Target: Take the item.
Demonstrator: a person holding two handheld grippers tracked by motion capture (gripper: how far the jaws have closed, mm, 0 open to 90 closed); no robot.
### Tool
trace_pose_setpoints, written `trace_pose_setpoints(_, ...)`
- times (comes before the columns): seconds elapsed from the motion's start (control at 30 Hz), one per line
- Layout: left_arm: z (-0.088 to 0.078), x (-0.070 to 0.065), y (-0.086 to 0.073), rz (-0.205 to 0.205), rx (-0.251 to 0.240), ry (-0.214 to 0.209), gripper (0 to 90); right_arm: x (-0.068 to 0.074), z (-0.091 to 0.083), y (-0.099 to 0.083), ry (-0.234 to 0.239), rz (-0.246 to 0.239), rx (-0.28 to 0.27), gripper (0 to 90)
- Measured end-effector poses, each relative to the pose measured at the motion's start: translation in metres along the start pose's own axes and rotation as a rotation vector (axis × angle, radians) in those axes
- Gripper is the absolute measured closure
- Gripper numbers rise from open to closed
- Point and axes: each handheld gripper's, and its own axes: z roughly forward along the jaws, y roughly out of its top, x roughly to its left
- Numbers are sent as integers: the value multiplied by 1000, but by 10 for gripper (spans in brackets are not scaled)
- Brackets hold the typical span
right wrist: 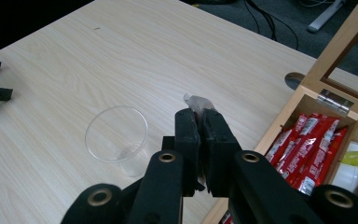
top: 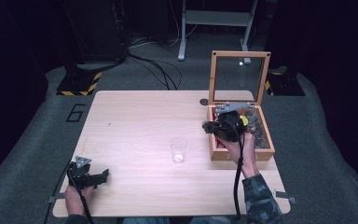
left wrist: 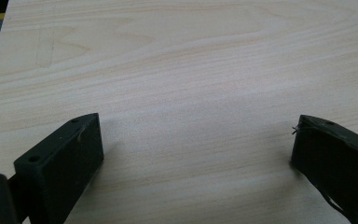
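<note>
My right gripper hovers above the table just left of the open wooden box, pointing left. Its jaws are shut on a thin packet, whose pale crumpled end sticks out past the tips, with a trace of red between the pads. In the right gripper view the gripper hangs just right of a clear plastic cup, which stands upright mid-table. My left gripper rests at the table's front left. Its jaws stand wide apart over bare wood with nothing between them.
The box holds red sachets and white and yellow-green pods; its glass lid stands upright behind. A round cable hole sits near the far table edge. Cables lie on the floor beyond.
</note>
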Motion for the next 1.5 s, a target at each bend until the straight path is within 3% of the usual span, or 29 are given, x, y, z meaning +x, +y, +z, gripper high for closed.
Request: trace_pose_setpoints(1.5, 0, 0, 0, 1, 0, 0, 21, 44, 61, 8, 135, -70, 113, 859)
